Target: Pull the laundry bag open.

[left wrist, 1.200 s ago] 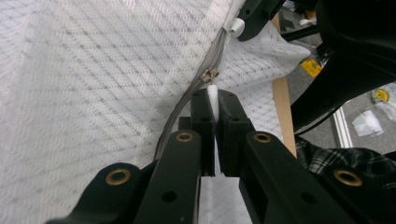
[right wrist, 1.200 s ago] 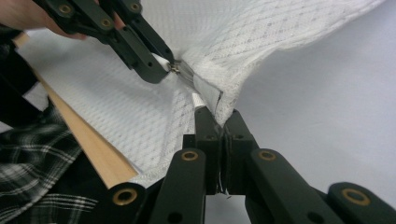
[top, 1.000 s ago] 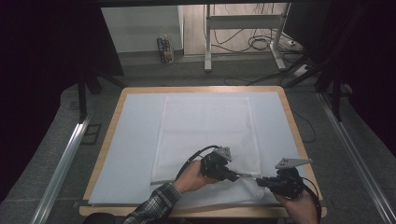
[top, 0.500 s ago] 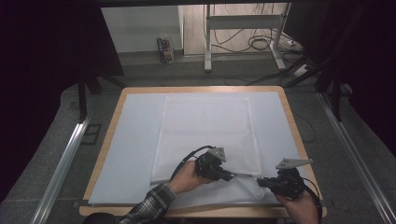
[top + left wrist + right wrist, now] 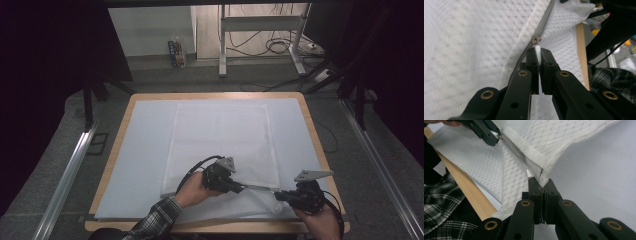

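Observation:
A white mesh zip bag (image 5: 220, 135) lies flat on the table's white cover. Its near edge is lifted between the two grippers, and a grey zipper (image 5: 257, 188) stretches taut there. My left gripper (image 5: 239, 188) is shut on the zipper's white pull tab (image 5: 538, 50), just below the metal slider (image 5: 536, 40). To the right, my right gripper (image 5: 276, 195) is shut on the bag's corner (image 5: 536, 171) at the zipper's end. In the right gripper view the left gripper (image 5: 491, 137) shows at the top left, with the zipper (image 5: 512, 146) running down to my right gripper (image 5: 540, 183).
The wooden table edge (image 5: 210, 226) runs close under both hands. A plaid sleeve (image 5: 155, 222) comes in at the bottom. Metal rails (image 5: 70, 170) flank the table on the floor. A desk frame and cables (image 5: 280, 45) stand beyond the far edge.
My left gripper has slid left along the zipper line with the pull tab, away from the right gripper. The right gripper has stayed in place on the corner.

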Demonstrator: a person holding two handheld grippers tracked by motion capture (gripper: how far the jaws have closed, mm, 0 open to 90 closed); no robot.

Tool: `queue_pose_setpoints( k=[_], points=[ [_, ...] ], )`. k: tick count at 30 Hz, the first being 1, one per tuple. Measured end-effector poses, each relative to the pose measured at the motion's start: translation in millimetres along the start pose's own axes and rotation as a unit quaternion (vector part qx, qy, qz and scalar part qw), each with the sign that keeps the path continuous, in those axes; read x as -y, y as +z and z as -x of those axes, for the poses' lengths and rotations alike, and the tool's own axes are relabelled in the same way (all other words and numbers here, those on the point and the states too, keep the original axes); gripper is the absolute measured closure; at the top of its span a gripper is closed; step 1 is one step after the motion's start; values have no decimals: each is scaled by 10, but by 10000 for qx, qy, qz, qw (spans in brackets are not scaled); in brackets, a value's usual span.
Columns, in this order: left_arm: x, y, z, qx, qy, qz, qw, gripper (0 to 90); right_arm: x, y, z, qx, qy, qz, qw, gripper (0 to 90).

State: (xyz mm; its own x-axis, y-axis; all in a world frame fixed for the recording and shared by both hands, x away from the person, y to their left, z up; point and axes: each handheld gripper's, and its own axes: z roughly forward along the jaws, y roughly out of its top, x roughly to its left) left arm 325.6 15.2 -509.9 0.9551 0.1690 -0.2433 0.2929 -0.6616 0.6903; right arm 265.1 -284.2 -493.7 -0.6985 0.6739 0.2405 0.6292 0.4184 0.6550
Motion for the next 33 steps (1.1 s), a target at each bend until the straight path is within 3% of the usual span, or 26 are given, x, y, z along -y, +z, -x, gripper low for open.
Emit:
queue_pose_setpoints(
  k=[4,16,22,33],
  points=[
    [56,-60,-26,-70,-69,39,9999,872,5,9,2,81,-23,-27,10000,863],
    [120,-125,-58,30,-210,144,9997,872,13,-2,-11,61,-56,1,10000,863],
    [223,-201,-105,51,-447,252,9987,873,24,-20,10,70,-20,47,10000,863],
    [335,-318,-123,45,-542,290,9981,872,25,-14,-3,88,-84,34,9999,862]
  ],
)
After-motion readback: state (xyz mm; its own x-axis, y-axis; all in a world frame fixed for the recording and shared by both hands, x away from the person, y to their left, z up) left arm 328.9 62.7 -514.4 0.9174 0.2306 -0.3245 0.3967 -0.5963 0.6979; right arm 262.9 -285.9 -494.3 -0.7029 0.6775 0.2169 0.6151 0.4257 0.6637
